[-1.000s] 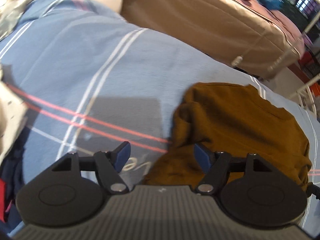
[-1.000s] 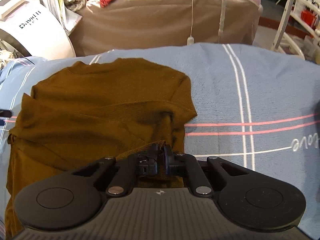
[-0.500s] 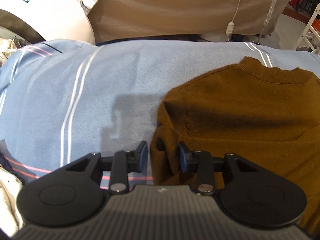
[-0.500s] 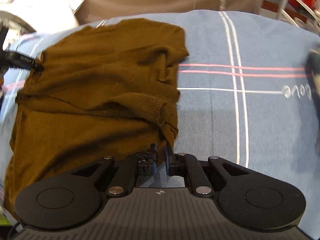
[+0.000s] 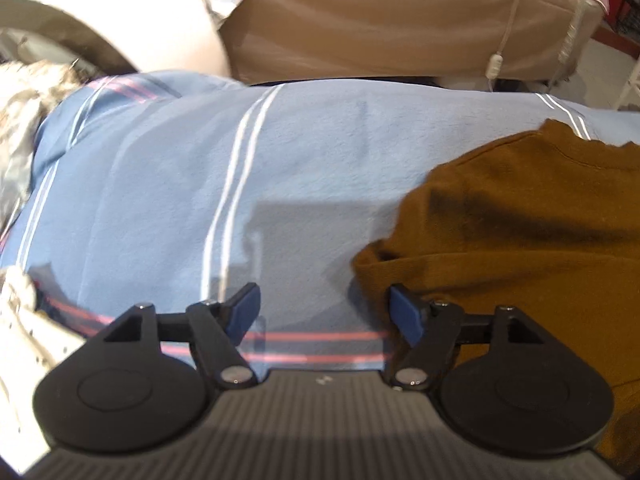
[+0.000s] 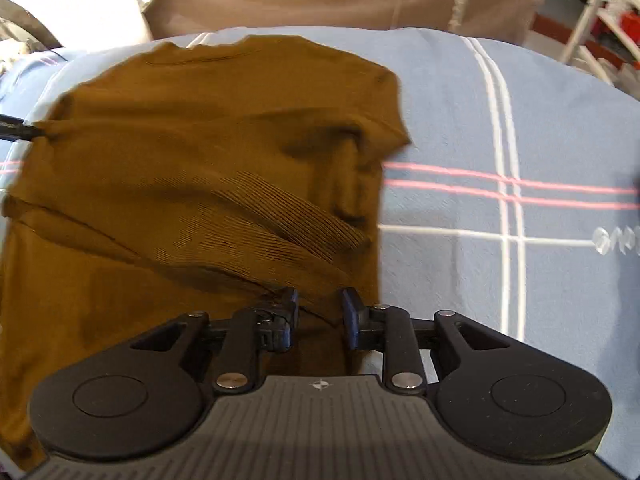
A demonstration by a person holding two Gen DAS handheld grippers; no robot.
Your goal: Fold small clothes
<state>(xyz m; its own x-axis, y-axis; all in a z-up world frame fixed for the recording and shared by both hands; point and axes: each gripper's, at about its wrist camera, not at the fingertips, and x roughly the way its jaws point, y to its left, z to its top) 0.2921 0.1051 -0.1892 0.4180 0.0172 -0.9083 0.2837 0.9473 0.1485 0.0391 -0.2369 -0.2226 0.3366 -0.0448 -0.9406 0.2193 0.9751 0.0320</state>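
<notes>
While the brown sweater [image 6: 192,168] lies on the blue striped bedcover [image 5: 248,184], the fold looks part-done only; one sleeve [image 6: 280,232] is laid slantwise across the front, its ribbed cuff end near the lower right edge of the body; the neckline points away from the cameras, toward the tan covered furniture [image 5: 380,20] behind the bed.

Left gripper [image 5: 324,314]: jaws opening, standing wide apart; between them only bedcover and its pink stripes — no cloth; the sweater's left edge sits just beside the right-hand blue pad [image 5: 404,312], whether touching I cannot tell.

Right gripper [image 6: 319,312]: jaws opening, a gap showing on both sides; the cuff end of the sleeve lies between them, pads not pressing on it, so I judge the sleeve released — set down, not carried.

Done, as far as visible: sweater spread out, one sleeve brought inward over the body; the left side shows a turned-in fold along its edge, though the view is blurred there.

Left, by judgement: the crosswise sleeve sits rumpled and wants smoothing; the bottom half remains unfolded toward the neckline; no neat stack-ready rectangle yet.
</notes>
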